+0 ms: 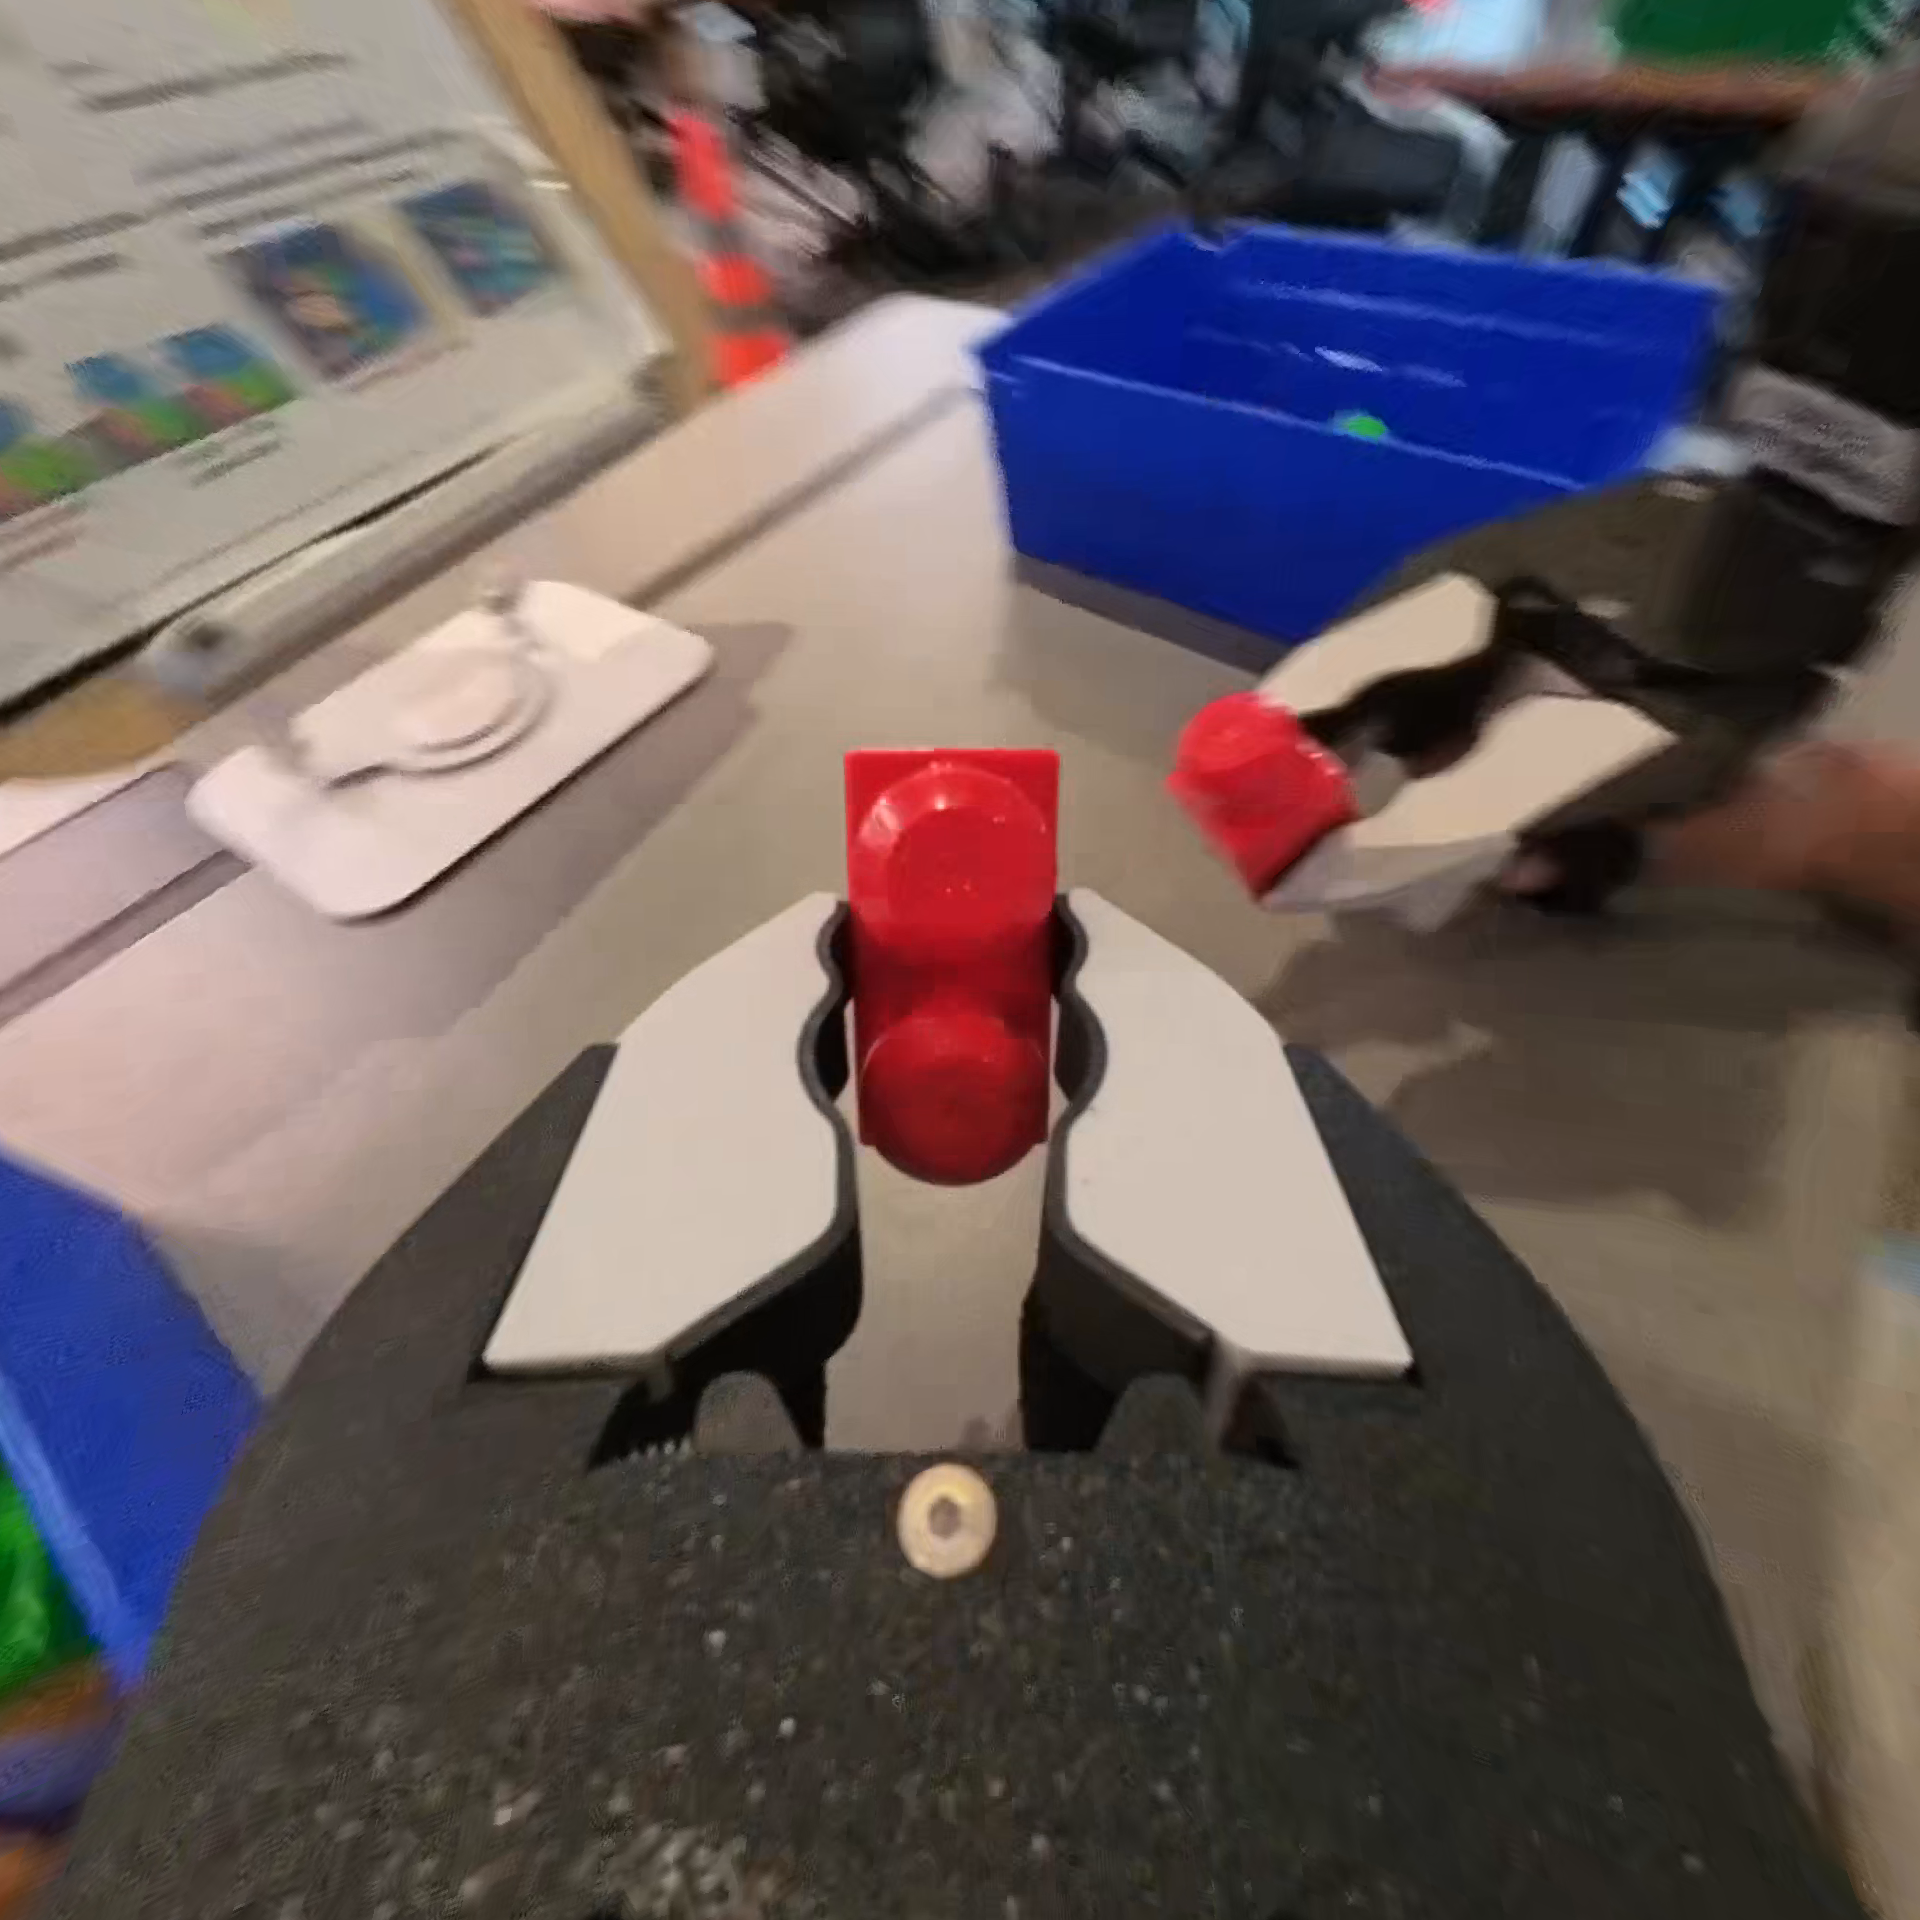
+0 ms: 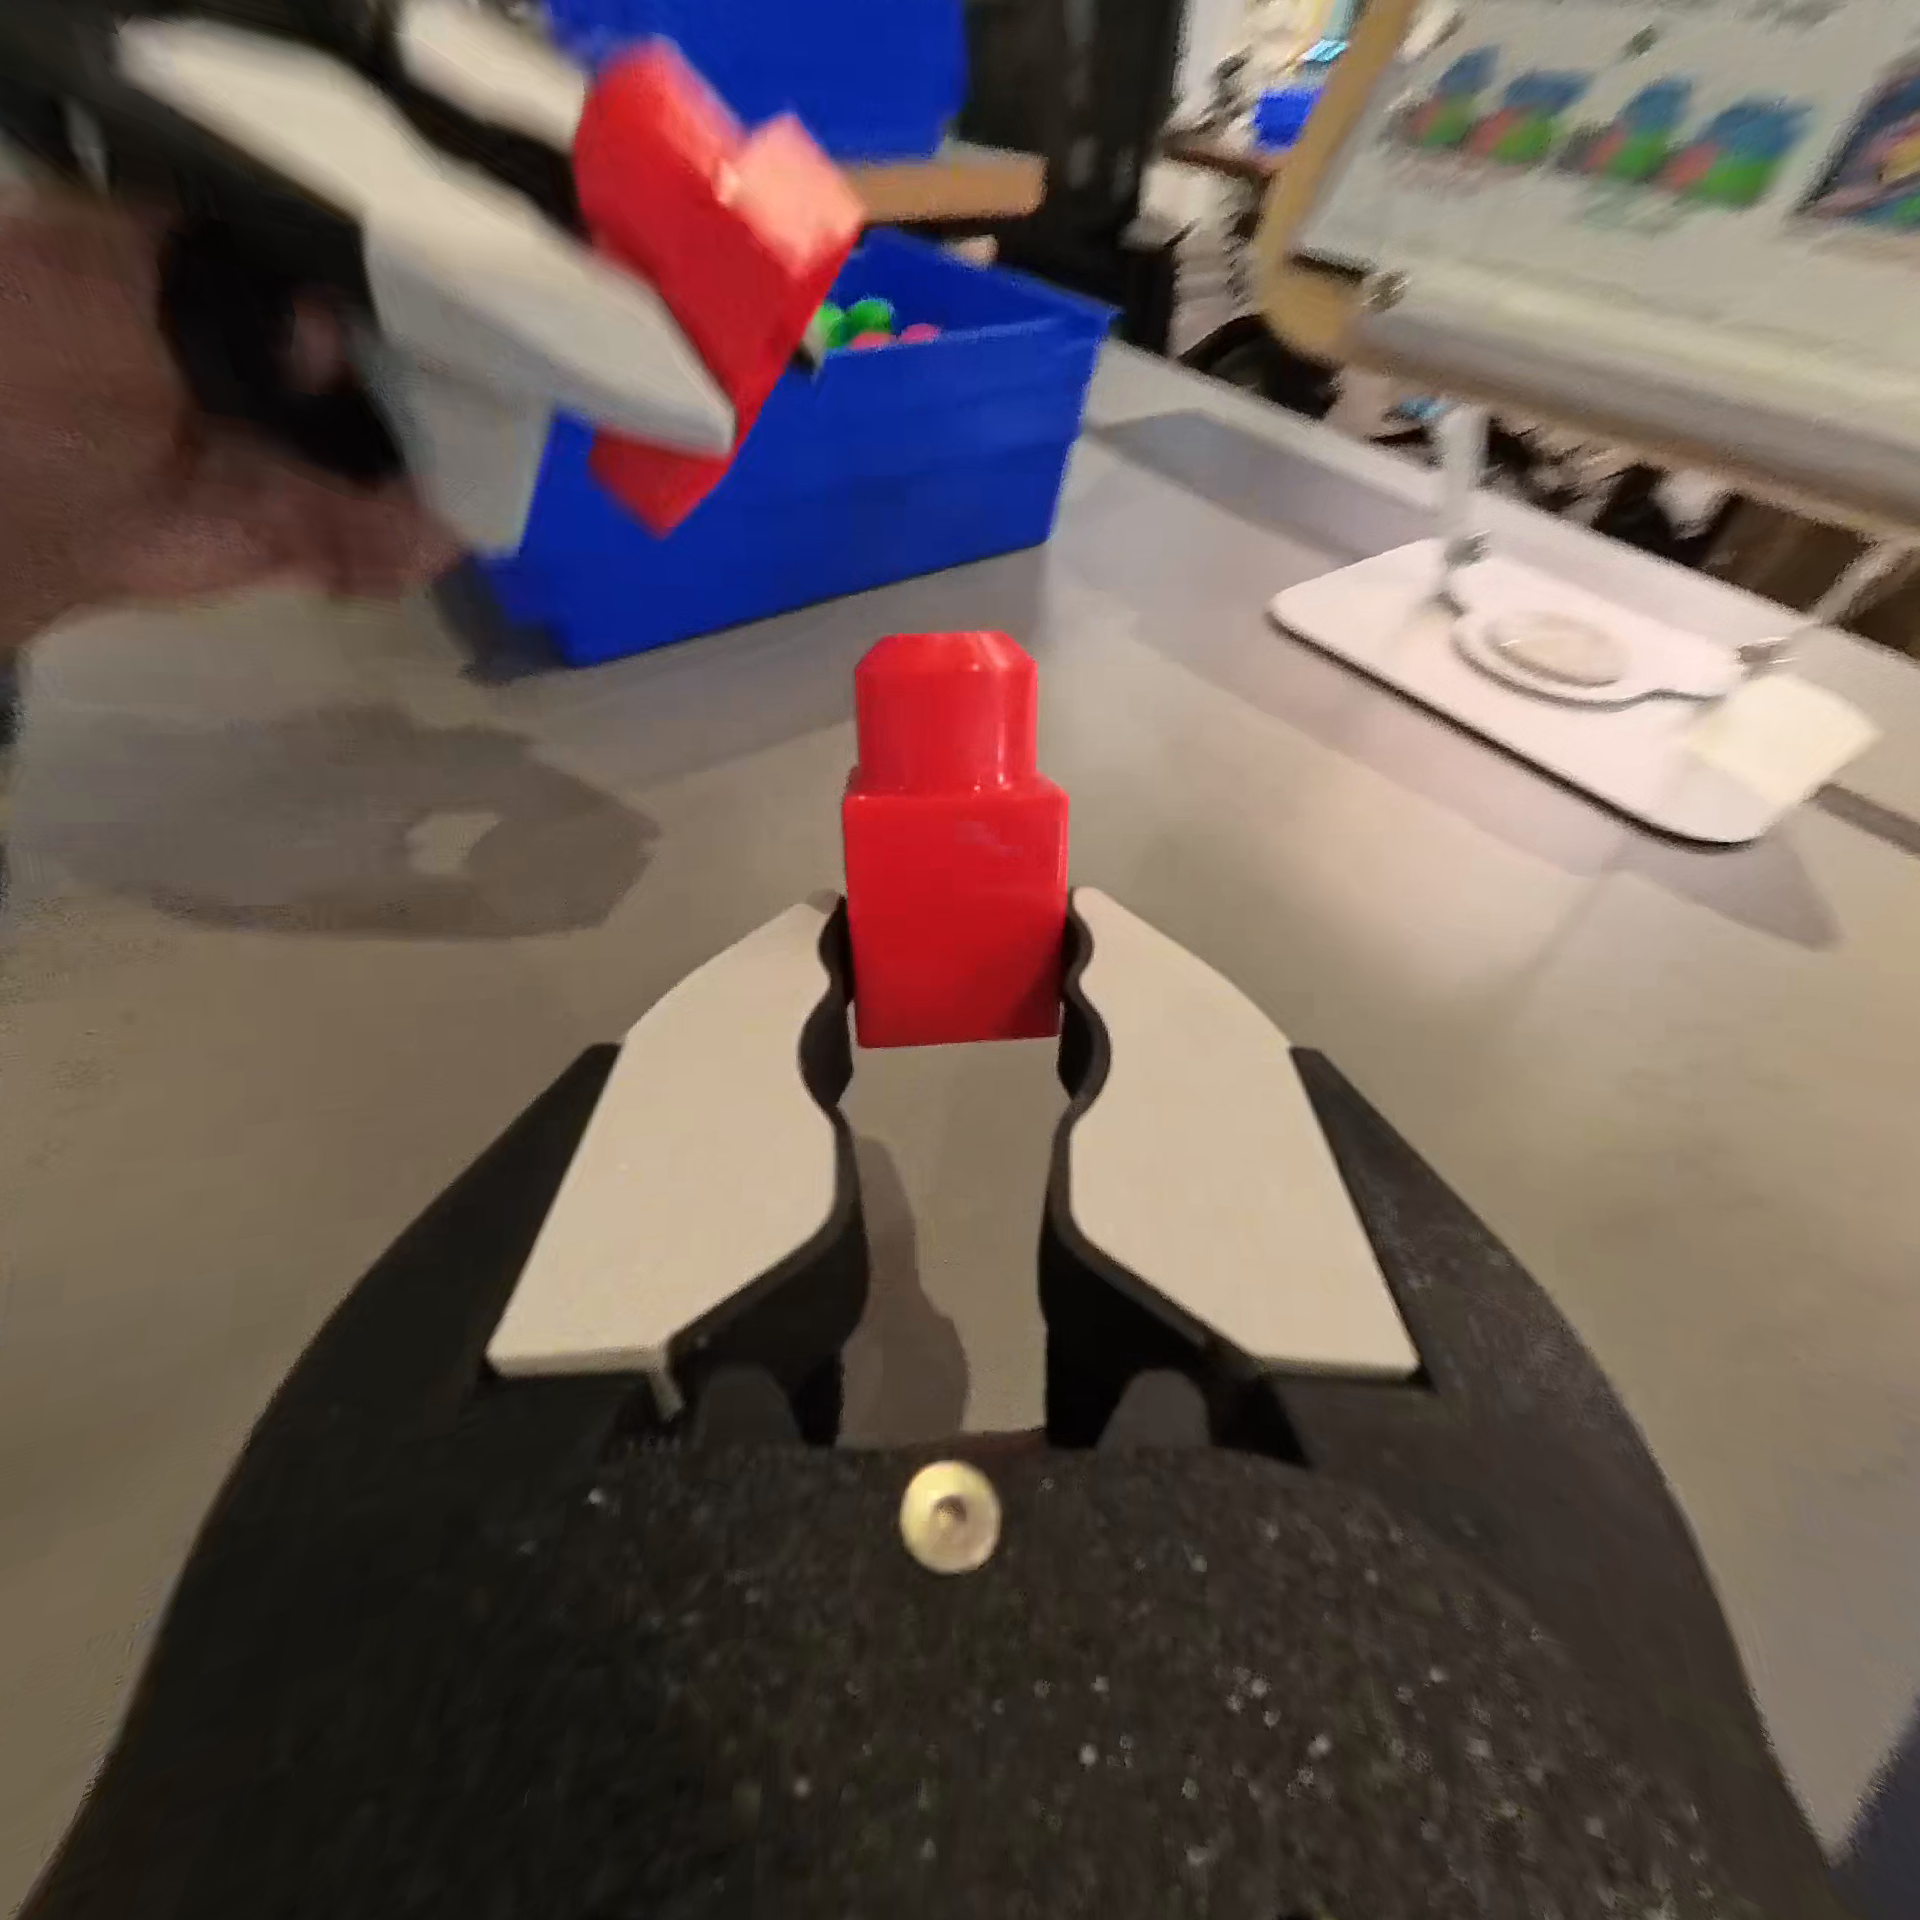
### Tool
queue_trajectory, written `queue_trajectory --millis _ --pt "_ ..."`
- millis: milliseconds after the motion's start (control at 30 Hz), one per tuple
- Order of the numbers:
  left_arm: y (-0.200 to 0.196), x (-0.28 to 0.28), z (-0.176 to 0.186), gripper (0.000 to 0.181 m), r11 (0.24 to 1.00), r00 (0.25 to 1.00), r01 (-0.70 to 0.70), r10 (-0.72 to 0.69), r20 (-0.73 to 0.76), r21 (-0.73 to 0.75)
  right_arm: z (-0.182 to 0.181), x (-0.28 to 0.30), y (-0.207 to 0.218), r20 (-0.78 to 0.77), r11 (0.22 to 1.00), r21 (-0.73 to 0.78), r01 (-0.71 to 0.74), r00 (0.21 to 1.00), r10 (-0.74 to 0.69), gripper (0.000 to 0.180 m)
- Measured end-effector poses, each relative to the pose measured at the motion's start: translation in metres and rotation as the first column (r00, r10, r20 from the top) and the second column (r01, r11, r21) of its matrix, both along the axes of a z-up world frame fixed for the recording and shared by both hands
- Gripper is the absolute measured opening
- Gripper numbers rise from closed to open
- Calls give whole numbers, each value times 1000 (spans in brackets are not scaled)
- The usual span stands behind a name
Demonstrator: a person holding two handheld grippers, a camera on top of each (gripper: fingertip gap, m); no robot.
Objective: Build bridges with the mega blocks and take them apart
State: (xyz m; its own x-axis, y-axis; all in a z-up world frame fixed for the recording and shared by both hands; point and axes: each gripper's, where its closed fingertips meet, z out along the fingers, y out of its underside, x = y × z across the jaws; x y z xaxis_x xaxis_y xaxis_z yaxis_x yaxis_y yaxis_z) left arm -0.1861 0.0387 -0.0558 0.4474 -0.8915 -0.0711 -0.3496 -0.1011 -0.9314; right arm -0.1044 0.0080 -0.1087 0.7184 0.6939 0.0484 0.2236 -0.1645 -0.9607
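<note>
I hold a gripper in each hand above a grey worktop [image 1: 852,665]. My left gripper [image 1: 951,925] has its fingers closed snugly on a red two-stud block [image 1: 951,935], studs facing the camera, lifted off the worktop. My right gripper [image 2: 956,935] has its fingers closed on a red one-stud block [image 2: 956,883], stud pointing away from me, also held in the air. The two blocks are apart, not joined. A blue bin [image 1: 1299,416] stands on the worktop beyond, and the right wrist view shows coloured pieces inside it. A white stand base [image 1: 457,727] holds a poster board [image 1: 260,291] with coloured pictures; its writing is too blurred to read.
</note>
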Motion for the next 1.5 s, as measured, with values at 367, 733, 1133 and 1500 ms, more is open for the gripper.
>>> queue_trajectory --millis 367,733,1133,1500 --pt "6 -21 -54 35 960 954 -136 193 228 -245 8 11 6 22 986 114 122 992 -125 36" --pt "-2 -14 -59 35 972 975 -99 138 175 -212 158 174 -19 135 818 266 510 820 -556 36" --pt "-8 -2 -64 36 984 990 -80 97 103 -162 -46 282 -17 580 613 -654 443 814 31 37" --pt "-11 -4 -81 36 975 995 -73 84 46 -209 -76 281 -20 678 483 -699 527 703 214 37"
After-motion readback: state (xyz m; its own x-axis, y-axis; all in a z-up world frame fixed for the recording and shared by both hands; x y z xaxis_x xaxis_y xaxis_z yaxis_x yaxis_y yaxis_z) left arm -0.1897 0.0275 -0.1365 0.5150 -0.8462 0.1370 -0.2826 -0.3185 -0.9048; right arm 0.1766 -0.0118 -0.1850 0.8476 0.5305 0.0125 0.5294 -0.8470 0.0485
